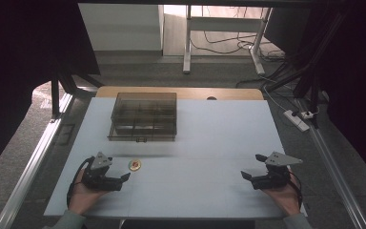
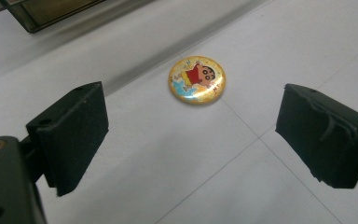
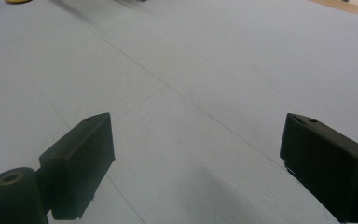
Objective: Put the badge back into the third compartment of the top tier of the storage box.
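Note:
A round yellow badge (image 1: 135, 165) (image 2: 197, 79) with a cartoon figure in a red shirt lies flat on the white table (image 1: 209, 138). My left gripper (image 1: 125, 176) (image 2: 191, 140) rests at the front left, just short of the badge, its jaws wide open with nothing between them. At the front right my right gripper (image 1: 246, 175) (image 3: 196, 163) stands open over bare table, pointing left. A yellow edge of the badge (image 3: 17, 1) shows at the top left of the right gripper view.
A smoky transparent compartment box (image 1: 144, 116) (image 2: 51, 11) with a front latch sits at the back left of the table. A wooden strip (image 1: 178, 93) edges the far side. Stands, cables and a power strip (image 1: 297, 120) lie on the floor beyond.

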{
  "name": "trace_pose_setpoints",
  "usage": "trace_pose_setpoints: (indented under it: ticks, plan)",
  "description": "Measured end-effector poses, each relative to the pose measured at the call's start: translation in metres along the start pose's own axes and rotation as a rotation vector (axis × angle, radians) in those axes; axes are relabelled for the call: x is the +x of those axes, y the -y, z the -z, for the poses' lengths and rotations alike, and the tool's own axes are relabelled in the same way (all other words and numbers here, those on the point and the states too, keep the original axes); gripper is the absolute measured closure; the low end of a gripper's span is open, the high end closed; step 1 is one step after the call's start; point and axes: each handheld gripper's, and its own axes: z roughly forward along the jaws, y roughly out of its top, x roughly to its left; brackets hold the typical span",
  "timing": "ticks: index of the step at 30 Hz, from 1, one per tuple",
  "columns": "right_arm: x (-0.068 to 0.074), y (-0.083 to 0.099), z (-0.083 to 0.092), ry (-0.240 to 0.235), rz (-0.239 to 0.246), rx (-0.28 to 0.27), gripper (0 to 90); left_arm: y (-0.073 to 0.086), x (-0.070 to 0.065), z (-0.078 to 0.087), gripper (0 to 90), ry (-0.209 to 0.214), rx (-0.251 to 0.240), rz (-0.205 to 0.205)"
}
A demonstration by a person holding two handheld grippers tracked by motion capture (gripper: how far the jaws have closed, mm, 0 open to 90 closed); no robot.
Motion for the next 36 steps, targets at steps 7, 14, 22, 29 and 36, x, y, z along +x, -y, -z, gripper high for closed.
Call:
trace_pose_setpoints:
  ticks: [7,14,22,29,36]
  plan:
    - [0.0,0.001,-0.001,0.004,0.0,-0.006,10.3,0.0,-0.003,-0.001,9.3,0.005,0.006,-0.009]
    - [0.0,0.001,-0.001,0.005,0.001,-0.004,10.4,0.0,-0.004,0.0,9.3,0.004,0.0,-0.012]
    - [-0.002,0.0,-0.001,-0.008,-0.014,-0.027,10.9,-0.004,-0.005,-0.001,9.3,0.005,-0.004,-0.008]
    - [-0.004,0.001,0.0,-0.024,-0.028,-0.039,10.9,-0.011,-0.01,0.0,9.3,0.042,-0.019,0.005]
    - [-0.006,0.0,0.001,-0.021,-0.042,-0.054,11.4,-0.014,-0.013,0.006,9.3,0.03,-0.02,-0.007]
